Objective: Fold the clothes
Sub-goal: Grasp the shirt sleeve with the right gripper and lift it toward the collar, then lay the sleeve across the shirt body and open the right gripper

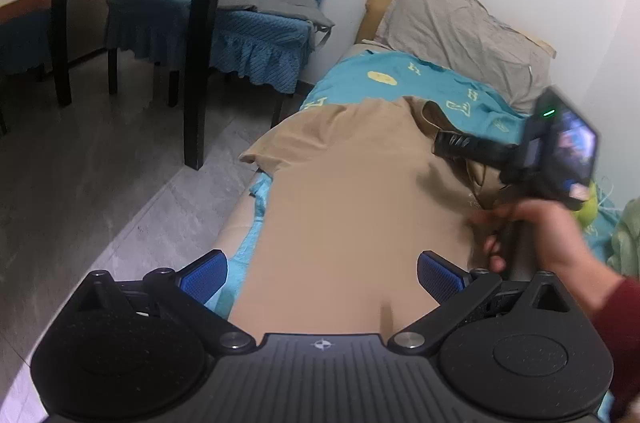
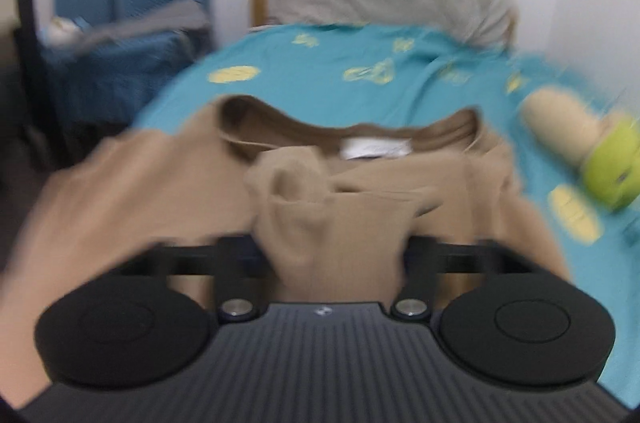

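Observation:
A tan T-shirt [image 1: 352, 191] lies spread on the teal bedsheet [image 1: 400, 79]. My left gripper [image 1: 322, 275] is open, its blue pads [image 1: 204, 277] wide apart over the shirt's near hem, holding nothing. My right gripper [image 1: 444, 143] reaches over the shirt's right side near the collar. In the right wrist view the right gripper [image 2: 332, 247] is shut on a bunched fold of the tan shirt [image 2: 332, 223], with the collar and white label [image 2: 376, 147] just beyond. That view is motion-blurred.
A grey pillow [image 1: 460, 27] leans on the wall at the bed's head. A green and beige plush toy [image 2: 580, 147] lies on the sheet at right. Blue-covered chairs [image 1: 256, 35] and a table leg [image 1: 200, 63] stand left on the grey floor.

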{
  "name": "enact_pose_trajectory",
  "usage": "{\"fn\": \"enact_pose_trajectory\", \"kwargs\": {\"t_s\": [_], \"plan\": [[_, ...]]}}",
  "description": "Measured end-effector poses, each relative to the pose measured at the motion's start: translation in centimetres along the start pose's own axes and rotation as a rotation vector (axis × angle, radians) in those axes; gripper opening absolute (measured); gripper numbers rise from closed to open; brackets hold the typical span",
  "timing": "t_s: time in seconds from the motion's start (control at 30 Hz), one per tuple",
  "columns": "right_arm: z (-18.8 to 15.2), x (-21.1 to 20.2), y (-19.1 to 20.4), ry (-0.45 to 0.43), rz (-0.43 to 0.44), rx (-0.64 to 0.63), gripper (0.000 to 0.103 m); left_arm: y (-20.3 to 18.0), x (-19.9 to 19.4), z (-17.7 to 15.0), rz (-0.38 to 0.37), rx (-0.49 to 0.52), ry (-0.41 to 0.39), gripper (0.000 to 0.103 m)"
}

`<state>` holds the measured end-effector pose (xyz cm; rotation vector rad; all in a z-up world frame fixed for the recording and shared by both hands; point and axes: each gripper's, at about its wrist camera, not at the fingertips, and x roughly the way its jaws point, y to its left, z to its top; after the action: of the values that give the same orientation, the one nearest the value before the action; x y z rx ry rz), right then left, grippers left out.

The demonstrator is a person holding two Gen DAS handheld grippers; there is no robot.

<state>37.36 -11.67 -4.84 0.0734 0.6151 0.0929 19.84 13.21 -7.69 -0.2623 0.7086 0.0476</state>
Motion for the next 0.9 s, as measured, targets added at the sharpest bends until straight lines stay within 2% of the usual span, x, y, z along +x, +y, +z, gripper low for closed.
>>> {"fn": "enact_pose_trajectory", "kwargs": {"t_s": [0.13,0.33,0.43,0.6,0.73,0.9], "plan": [[0.8,-5.1,-0.5,-0.017,0.102,0.046,0.102,-1.2,-0.8,-0.4,-0.01,0.03,-0.019,0.102],[0.9,-16.6,-3.3,-0.055,0.166,0.174,0.102,-3.4,-2.7,-1.4,-0.052,0.07,-0.031,0.102],[-0.5,-23.0,-4.9,-0.061,0.153,0.201,0.102,-4.5,-3.5,-2.0,-0.067,0.116,-0.037,0.102],[-4.2,-32.9,-7.2,-0.083,0.118,0.227,0.103,-6.0,-4.7,-3.6,-0.123,0.154,-0.001,0.102],[-7.9,-37.1,-10.2,-0.072,0.093,0.297,0.103,-6.8,-5.3,-5.2,-0.175,0.172,0.055,0.102],[-9.3,-38.0,-13.8,-0.049,0.034,0.375,0.102,-9.0,-5.9,-7.1,-0.202,0.255,0.096,0.099]]}}
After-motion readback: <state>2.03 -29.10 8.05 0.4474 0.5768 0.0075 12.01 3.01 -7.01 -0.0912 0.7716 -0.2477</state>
